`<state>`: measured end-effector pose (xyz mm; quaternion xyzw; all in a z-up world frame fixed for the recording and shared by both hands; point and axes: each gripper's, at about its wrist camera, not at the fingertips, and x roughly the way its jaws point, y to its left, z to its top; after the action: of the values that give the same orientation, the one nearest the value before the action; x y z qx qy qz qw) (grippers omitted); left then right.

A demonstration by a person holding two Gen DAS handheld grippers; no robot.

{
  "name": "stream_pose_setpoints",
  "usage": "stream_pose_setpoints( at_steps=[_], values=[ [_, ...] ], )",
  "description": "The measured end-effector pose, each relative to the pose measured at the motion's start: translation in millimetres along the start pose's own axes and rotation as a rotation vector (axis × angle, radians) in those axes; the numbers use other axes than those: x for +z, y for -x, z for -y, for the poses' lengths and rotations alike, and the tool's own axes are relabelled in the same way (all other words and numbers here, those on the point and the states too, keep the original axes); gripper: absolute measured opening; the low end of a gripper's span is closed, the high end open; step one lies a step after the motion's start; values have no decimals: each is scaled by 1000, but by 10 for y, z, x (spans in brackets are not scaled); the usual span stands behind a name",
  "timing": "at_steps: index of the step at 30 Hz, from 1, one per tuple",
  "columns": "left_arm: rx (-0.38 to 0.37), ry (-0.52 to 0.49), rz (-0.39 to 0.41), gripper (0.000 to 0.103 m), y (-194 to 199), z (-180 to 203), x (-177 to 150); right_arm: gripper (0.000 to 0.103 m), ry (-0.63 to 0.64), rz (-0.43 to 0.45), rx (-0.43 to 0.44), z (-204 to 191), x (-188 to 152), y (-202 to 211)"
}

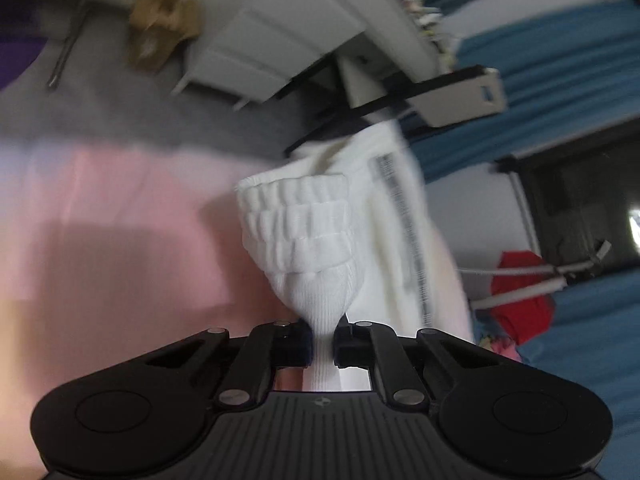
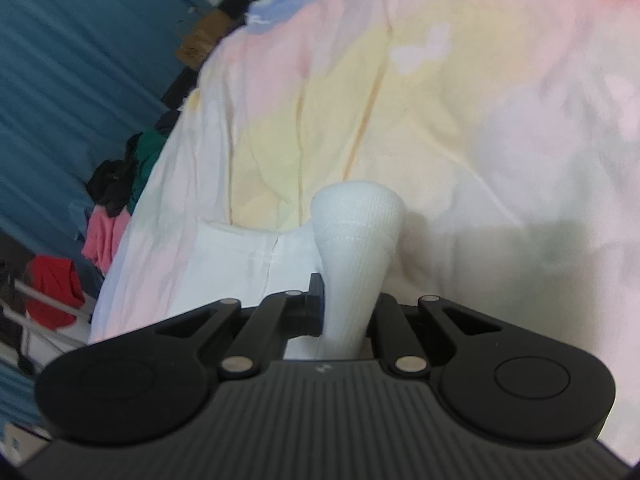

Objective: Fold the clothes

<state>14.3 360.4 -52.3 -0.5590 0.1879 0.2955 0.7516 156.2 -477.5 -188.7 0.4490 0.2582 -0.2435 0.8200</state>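
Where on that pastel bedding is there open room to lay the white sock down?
The pastel sheet is bare right of and beyond the white sock. It is crowded on the left: white fabric beside the sock, then a clothes pile off the sheet's edge.

No text, number or brand can be read in either view. In the left wrist view a dark striped band (image 1: 404, 232), right of centre, runs down the white garment (image 1: 384, 216), too blurred to tell whether it is lettering or pattern. In the right wrist view a brown tag (image 2: 202, 40) in the upper left carries dark marks that are likewise too blurred to make out.
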Motion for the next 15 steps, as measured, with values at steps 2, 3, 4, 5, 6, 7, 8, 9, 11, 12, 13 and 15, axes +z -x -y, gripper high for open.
stream_pose_setpoints(
  at_steps=[2,3,4,5,6,7,8,9,11,12,13,15],
  values=[
    [3,-35,13,8,214,94,266,8,29,16,7,-45,-3,23],
    [3,-50,13,8,313,136,395,8,18,15,13,-38,3,22],
    [-6,-45,-27,8,361,149,495,8,7,14,18,-31,8,20],
    [-15,-40,-66,8,409,161,595,8,-1,11,18,-21,12,20],
    [-22,-39,-102,8,458,166,684,8,1,10,15,-18,13,24],
    [-12,-61,-116,8,508,124,704,8,2,11,19,-19,17,39],
    [-2,-83,-130,8,559,83,724,8,-3,19,32,-16,30,71],
    [8,-106,-144,8,609,42,744,8,-11,34,48,-8,44,116],
    [40,-145,-165,8,650,-107,727,8,4,27,22,-11,28,116],
    [59,-163,-172,8,647,-207,698,8,12,23,9,-12,21,115],
    [80,-180,-180,8,635,-305,671,8,20,19,-3,-13,13,115],
    [139,-218,-205,9,492,-482,643,8,36,12,-29,-16,-3,115]
  ],
)
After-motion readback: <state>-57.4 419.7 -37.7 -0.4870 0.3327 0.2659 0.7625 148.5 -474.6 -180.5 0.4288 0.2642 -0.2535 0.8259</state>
